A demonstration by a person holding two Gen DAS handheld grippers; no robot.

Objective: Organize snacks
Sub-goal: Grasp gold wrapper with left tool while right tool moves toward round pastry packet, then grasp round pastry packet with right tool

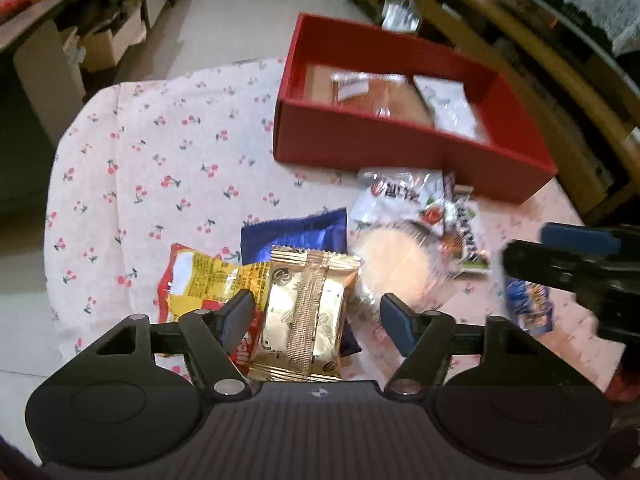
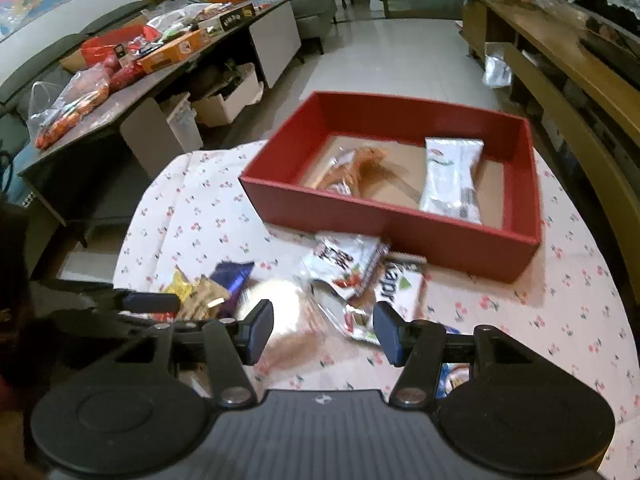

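covering the table, cherry-print cloth (image 2: 192,216), pale tiled floor (image 2: 384,52)

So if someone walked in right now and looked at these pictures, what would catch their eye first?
Probably the red box at the far side of the cherry-print tablecloth, with a white packet and an orange-brown wrapped snack inside. Next, the heap of loose snacks in front of it, led by the gold packet between the open fingers of the left gripper.
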